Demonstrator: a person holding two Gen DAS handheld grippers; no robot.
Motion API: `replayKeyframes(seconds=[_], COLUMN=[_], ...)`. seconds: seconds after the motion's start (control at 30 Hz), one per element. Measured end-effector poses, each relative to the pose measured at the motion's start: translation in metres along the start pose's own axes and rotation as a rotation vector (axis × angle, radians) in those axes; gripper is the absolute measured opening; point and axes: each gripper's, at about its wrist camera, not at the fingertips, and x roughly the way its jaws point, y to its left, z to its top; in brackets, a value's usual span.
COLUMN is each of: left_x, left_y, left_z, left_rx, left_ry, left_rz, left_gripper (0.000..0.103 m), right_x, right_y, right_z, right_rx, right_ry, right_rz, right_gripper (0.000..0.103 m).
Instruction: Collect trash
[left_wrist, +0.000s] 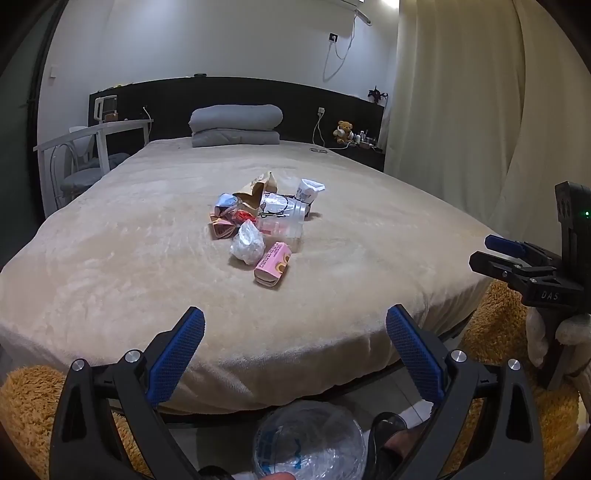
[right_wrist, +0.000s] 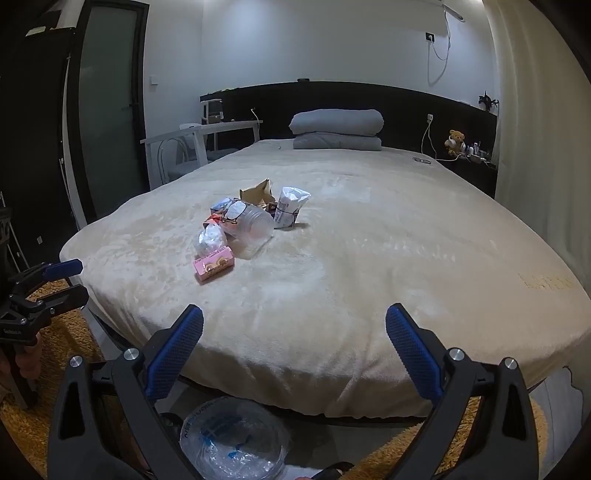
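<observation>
Hovering at the foot of the bed (left_wrist: 110, 258) with jaws spread wide and empty, the left gripper (left_wrist: 295, 332) and right gripper (right_wrist: 294, 332) face the trash pile (left_wrist: 258, 225) mid-mattress, well apart, where a careless grab at the clear plastic jar (right_wrist: 251, 225) risks scattering loose wrappers.
</observation>
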Motion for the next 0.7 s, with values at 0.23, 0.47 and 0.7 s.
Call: replayKeyframes(seconds=[0.23, 0.47, 0.7], left_x=[-0.0002, -0.0022, -0.0022], left_y=[-0.0003, 0.0003, 0.0001], left_z=[-0.0004, -0.0010, -0.0006], left_rx=[0.002, 0.001, 0.001], left_ry=[0.000, -0.006, -0.006], left_rz=[0.001, 0.002, 0.003], left_gripper=[0.096, 0.096, 0.096], right_x=[0.0001, 0.0005, 0.0012], right_y=[-0.0004, -0.0001, -0.0001], right_z=[-0.0007, -0.0005, -0.0016], right_rx=[0.001, -0.001, -0.002], right_ry=[-0.002, 0.000, 0.001], right_rz=[0.000, 0.000, 0.000], right_gripper=[0.098, 0.098, 0.098])
